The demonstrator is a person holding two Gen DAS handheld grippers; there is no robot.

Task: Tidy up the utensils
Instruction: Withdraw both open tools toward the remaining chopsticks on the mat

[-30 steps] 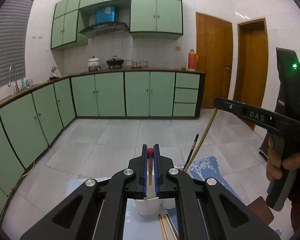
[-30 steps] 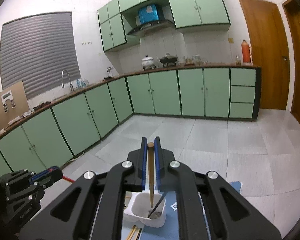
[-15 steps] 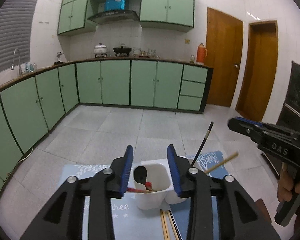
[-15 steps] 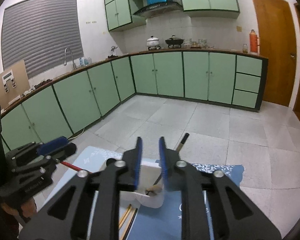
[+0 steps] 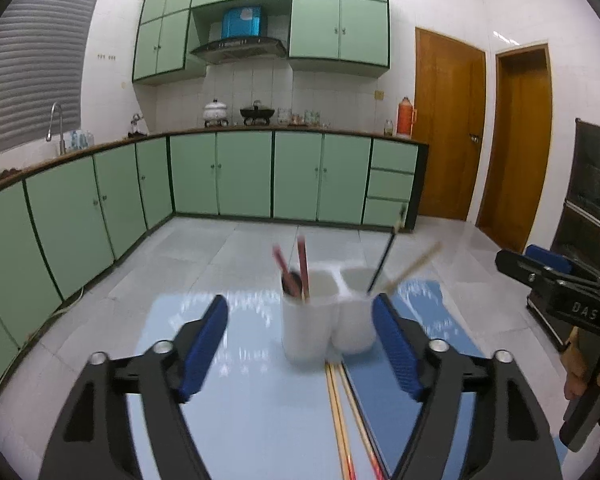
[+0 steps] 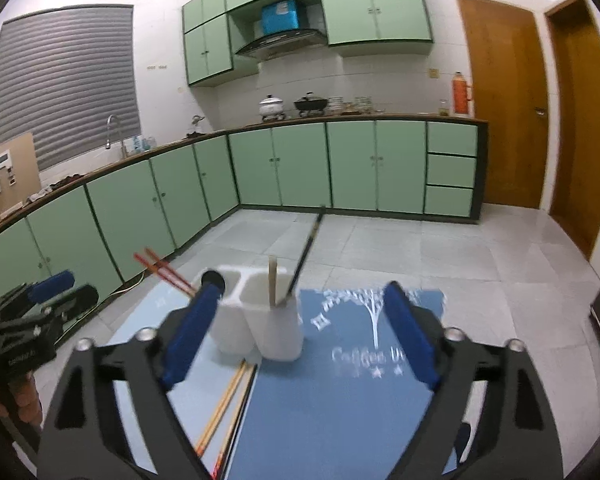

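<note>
We see one white holder [image 6: 260, 320] with two cups joined side by side. It looks like smooth plastic with round corners. It stands on a blue mat [image 6: 340, 400] with white tree drawings, and the mat lies on a pale table [image 5: 260, 420].

In the left cup sit two thin red sticks [image 6: 162, 270] that lean out to the left, and we can also see something round and dark [image 5: 294, 282] down in that cup. In the right cup we count two sticks: one tan wooden stick [image 6: 272, 282] that stands almost straight, and one long black stick [image 6: 306, 252] that leans away. On the mat just in front of the holder lie more chopsticks [image 6: 226, 404], yellow and dark ones, close together. We cannot count them for sure.

The left gripper [image 5: 300, 344] has its blue fingers spread and still opening, with nothing pinched. The right gripper [image 6: 300, 332] is the same, wide and opening, holding nothing.

A second ago each gripper was pressed tight on one stick, red in the left and tan in the right. Now both sticks are in the cups. The holder also looks farther from us than before.
</note>
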